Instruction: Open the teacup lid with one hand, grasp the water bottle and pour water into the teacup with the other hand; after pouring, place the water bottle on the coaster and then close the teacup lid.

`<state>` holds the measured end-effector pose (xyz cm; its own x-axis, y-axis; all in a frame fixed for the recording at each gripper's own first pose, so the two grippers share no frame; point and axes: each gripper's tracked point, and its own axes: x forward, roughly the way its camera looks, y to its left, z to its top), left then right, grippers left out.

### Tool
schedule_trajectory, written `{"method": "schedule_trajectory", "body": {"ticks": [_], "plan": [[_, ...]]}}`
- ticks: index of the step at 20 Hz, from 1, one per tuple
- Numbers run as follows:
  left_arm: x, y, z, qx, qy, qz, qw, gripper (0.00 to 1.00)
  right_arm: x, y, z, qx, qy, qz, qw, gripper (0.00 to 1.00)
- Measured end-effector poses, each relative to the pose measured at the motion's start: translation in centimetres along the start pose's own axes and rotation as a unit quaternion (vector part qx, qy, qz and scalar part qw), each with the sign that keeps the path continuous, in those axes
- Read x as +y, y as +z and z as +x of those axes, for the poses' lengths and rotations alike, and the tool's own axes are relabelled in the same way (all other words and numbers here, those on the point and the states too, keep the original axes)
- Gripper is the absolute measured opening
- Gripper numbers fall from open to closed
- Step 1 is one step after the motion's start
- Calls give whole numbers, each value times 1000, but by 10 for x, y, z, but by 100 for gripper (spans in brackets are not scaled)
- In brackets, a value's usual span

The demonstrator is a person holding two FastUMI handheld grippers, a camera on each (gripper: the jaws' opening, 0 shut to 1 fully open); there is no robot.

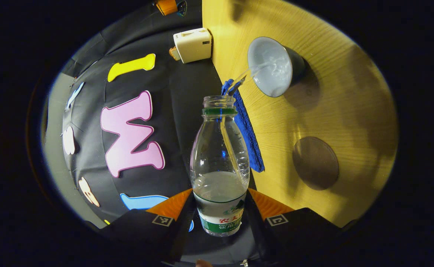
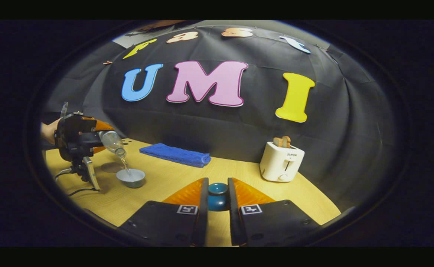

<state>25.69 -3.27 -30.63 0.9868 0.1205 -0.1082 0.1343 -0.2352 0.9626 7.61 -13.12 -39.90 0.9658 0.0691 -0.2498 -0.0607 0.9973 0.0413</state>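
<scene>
In the left gripper view my left gripper (image 1: pixel 220 191) is shut on a clear water bottle (image 1: pixel 219 155), uncapped and tipped toward the table. A thin stream runs from its mouth into the open grey teacup (image 1: pixel 272 68), which holds some water. A round brown coaster (image 1: pixel 315 162) lies bare on the wood, nearer to me than the cup. In the right gripper view my right gripper (image 2: pixel 217 181) is shut on the dark teal teacup lid (image 2: pixel 217 198), held above the table. Far left there, the left gripper (image 2: pixel 77 142) tilts the bottle (image 2: pixel 111 141) over the teacup (image 2: pixel 130 177).
A folded blue towel (image 2: pixel 176 154) lies along the back of the wooden table (image 2: pixel 165 185), and a white toaster (image 2: pixel 281 161) with bread stands at the right. A cable (image 2: pixel 68 172) trails under the left gripper. A hand (image 2: pixel 48 131) holds that gripper.
</scene>
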Motion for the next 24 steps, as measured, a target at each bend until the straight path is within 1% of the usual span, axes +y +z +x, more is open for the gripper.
{"method": "schedule_trajectory", "body": {"ticks": [2, 3, 4, 6, 7, 8, 9, 10, 14, 15, 16, 17, 18, 19, 21, 24], "plan": [[1, 0, 1, -3, 4, 7, 1000, 76, 2, 0, 1, 0, 2, -2, 1000, 22], [4, -1, 1, -5, 7, 13, 1000, 76, 2, 0, 1, 0, 2, -3, 1000, 22], [5, 0, 2, -7, 10, 19, 1000, 76, 1, 0, 2, 0, 2, -4, 1000, 27], [9, -1, 3, -14, 17, 30, 999, 76, 1, 0, 1, -1, 1, -4, 1000, 27], [11, -1, 5, -16, 21, 35, 999, 76, 1, 1, 2, -2, 1, -3, 1000, 32], [12, -1, 6, -18, 25, 41, 999, 76, 0, 0, 2, -2, 0, -3, 1000, 27], [17, -2, 8, -19, 30, 47, 998, 76, 0, 0, 3, -2, 0, -4, 1000, 27], [20, -3, 10, -21, 34, 53, 998, 76, 0, 1, 3, -2, -2, -5, 1000, 32], [34, -1, 10, -34, 55, 82, 995, 76, 2, -1, 3, -2, 0, -15, 1000, 32], [39, -1, 11, -37, 61, 85, 994, 76, 3, 0, 3, -2, 2, -15, 1000, 27], [42, 0, 12, -41, 69, 89, 993, 76, 3, 1, 4, -3, 2, -16, 1000, 32], [48, 1, 12, -44, 79, 95, 991, 76, 4, 1, 4, -4, 2, -16, 1000, 27], [54, 3, 12, -50, 92, 101, 989, 76, 4, 2, 3, -5, 3, -16, 1000, 32], [61, 5, 12, -56, 103, 106, 987, 76, 5, 3, 3, -7, 3, -15, 1000, 23], [72, 10, 12, -70, 124, 115, 983, 76, 6, 4, 3, -9, 2, -17, 1000, 28], [85, 18, 11, -88, 150, 128, 976, 76, 7, 5, 3, -10, 2, -16, 1000, 27]]}}
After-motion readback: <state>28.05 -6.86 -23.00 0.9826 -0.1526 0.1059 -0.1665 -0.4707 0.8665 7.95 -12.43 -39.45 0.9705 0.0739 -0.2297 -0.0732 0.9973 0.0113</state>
